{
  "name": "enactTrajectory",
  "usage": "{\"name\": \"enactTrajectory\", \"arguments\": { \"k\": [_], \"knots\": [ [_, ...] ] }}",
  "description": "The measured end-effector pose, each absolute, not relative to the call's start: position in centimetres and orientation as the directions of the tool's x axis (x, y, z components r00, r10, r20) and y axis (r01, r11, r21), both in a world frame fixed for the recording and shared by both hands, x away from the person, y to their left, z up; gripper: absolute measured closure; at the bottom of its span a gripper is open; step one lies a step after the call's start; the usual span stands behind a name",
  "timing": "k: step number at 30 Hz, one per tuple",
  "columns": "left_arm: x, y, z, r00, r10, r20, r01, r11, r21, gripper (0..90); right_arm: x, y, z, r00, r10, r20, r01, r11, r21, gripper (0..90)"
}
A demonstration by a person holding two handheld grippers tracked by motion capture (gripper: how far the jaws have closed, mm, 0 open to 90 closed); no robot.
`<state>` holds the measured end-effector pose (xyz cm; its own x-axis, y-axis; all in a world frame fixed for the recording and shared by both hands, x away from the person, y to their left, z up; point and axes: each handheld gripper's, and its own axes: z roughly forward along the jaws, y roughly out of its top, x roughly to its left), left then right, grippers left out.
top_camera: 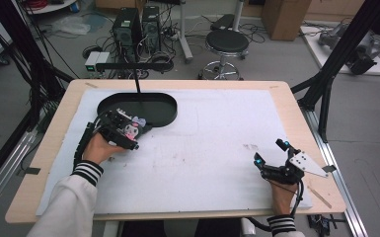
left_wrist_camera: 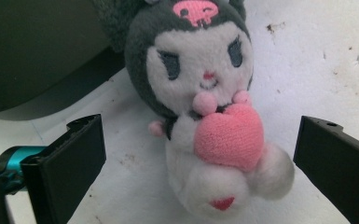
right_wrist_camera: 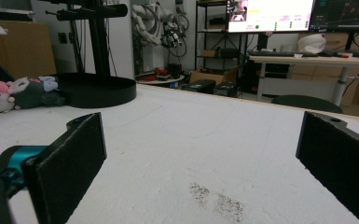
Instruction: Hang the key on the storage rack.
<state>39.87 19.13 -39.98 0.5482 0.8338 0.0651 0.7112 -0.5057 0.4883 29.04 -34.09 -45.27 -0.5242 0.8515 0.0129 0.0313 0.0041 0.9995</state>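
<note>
Plush toy (left_wrist_camera: pixel 205 112) framed between parted jaws of left gripper (left_wrist_camera: pixel 200 163) (untouched), just beside black tray (top_camera: pixel 143 106). Right gripper (top_camera: pixel 271 152) held well apart, jaws spread wide.

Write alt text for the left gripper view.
A plush toy with a dark hood and pink heart lies on the white table cover, between the open jaws of the left hand-held gripper. A black tray sits behind.

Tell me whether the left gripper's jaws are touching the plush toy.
Apart. In the left gripper view, the left gripper stands open, with white table cover showing between each black jaw and the plush toy.
</note>
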Motion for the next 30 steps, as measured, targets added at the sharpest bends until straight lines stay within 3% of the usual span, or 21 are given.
{"name": "enactTrajectory", "arguments": {
  "k": [8,12,18,19,30],
  "knots": [
    [39.97,18.83,-40.31,0.558,0.827,0.069,0.723,-0.525,0.45,13.5,29.04,-34.09,-45.27,-0.523,0.852,0.011,0.03,0.006,1.0,0.5],
    [39.97,18.75,-40.34,0.568,0.821,0.058,0.719,-0.529,0.451,30.3,29.04,-34.09,-45.27,-0.524,0.852,0.012,0.031,0.005,1.0,0.5],
    [39.63,18.61,-40.26,0.587,0.805,0.09,0.688,-0.554,0.469,43.5,29.03,-34.09,-45.26,-0.523,0.852,0.014,0.033,0.003,0.999,0.5],
    [39.55,18.66,-40.16,0.586,0.804,0.103,0.683,-0.558,0.472,49.6,29.03,-34.09,-45.26,-0.523,0.852,0.015,0.033,0.003,0.999,0.5],
    [39.31,19.02,-39.74,0.584,0.803,0.122,0.664,-0.559,0.496,56.3,29.02,-34.09,-45.26,-0.523,0.852,0.016,0.034,0.002,0.999,0.5]
  ]
}}
